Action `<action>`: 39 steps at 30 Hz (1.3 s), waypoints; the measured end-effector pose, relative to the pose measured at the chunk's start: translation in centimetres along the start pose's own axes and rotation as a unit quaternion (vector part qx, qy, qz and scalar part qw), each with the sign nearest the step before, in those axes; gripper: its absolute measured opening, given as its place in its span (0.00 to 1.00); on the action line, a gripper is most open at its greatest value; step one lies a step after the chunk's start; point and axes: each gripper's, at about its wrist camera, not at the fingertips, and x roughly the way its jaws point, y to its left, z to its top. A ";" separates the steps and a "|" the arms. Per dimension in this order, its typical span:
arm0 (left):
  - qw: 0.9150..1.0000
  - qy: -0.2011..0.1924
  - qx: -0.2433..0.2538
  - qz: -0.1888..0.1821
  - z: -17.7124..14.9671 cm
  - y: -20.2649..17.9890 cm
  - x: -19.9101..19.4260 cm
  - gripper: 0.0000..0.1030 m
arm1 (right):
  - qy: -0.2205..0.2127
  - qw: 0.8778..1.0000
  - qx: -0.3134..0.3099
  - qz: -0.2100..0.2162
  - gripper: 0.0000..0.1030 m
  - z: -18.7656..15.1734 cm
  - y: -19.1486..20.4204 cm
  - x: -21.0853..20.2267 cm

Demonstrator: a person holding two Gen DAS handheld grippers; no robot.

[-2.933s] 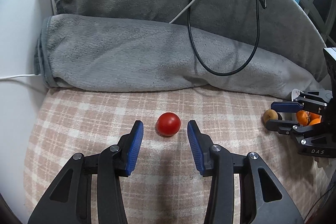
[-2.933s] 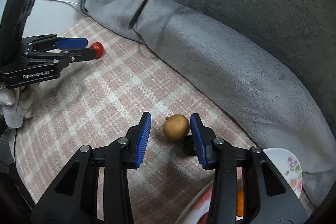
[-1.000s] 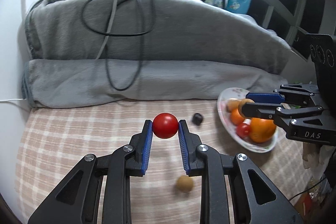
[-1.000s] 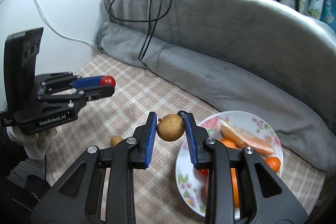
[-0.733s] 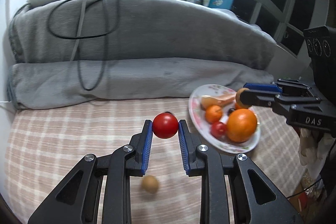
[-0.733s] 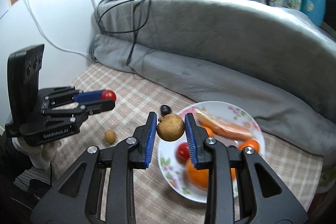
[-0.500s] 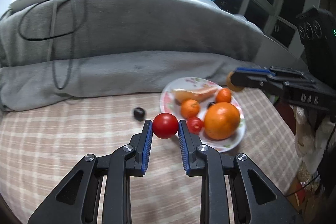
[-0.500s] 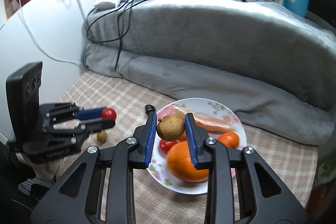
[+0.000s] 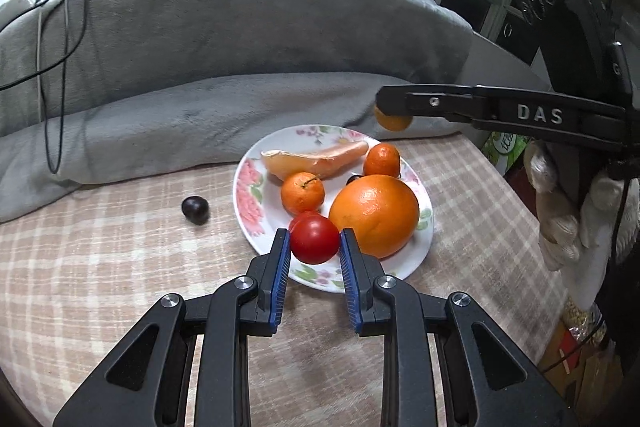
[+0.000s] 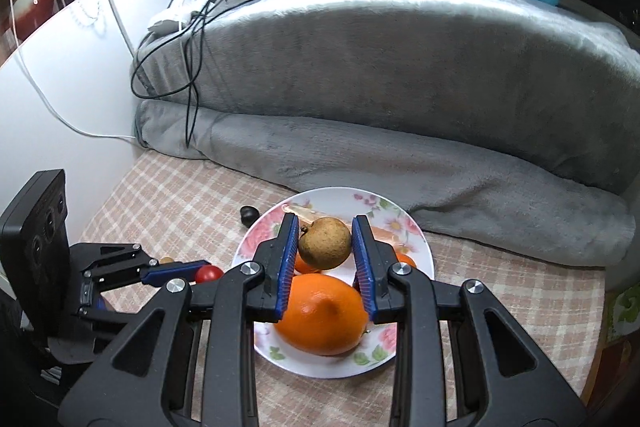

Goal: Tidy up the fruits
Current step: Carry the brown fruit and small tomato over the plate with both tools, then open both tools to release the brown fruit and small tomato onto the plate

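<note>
Clamped between the blue pads of the left gripper (image 9: 314,254): a smooth, glossy red tomato (image 9: 314,239), held over the near rim of the floral plate (image 9: 245,195), with a big pebbled orange (image 9: 374,215) just right of the fingertips, two small mandarins and a pale fruit wedge (image 9: 316,160) beyond, and a dark plum (image 9: 195,210) on the checked cloth off to the far left. Pinched likewise in the right gripper (image 10: 325,254): a round, dull brown, rough-skinned fruit (image 10: 325,243) with a small stem nub, above the plate's middle.
</note>
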 end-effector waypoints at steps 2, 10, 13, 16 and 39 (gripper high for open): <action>1.000 0.003 -0.001 -0.002 0.0 -0.1 0.3 0.23 | 0.005 1.000 0.005 0.003 0.28 -0.1 -0.3 0.6; 1.000 0.013 0.004 -0.003 0.1 -0.4 1.1 0.23 | 0.024 1.000 0.014 0.010 0.28 -0.4 -0.8 2.4; 1.000 0.014 0.005 -0.003 0.1 -0.5 1.3 0.23 | 0.026 1.000 0.012 0.011 0.28 -0.4 -0.8 2.6; 1.000 0.014 0.005 -0.006 0.2 -0.5 1.5 0.23 | 0.029 0.999 0.012 0.013 0.28 -0.3 -0.8 2.7; 1.000 0.004 0.006 -0.018 0.7 -0.8 1.3 0.23 | 0.015 0.999 0.027 0.010 0.55 -0.4 -0.9 2.4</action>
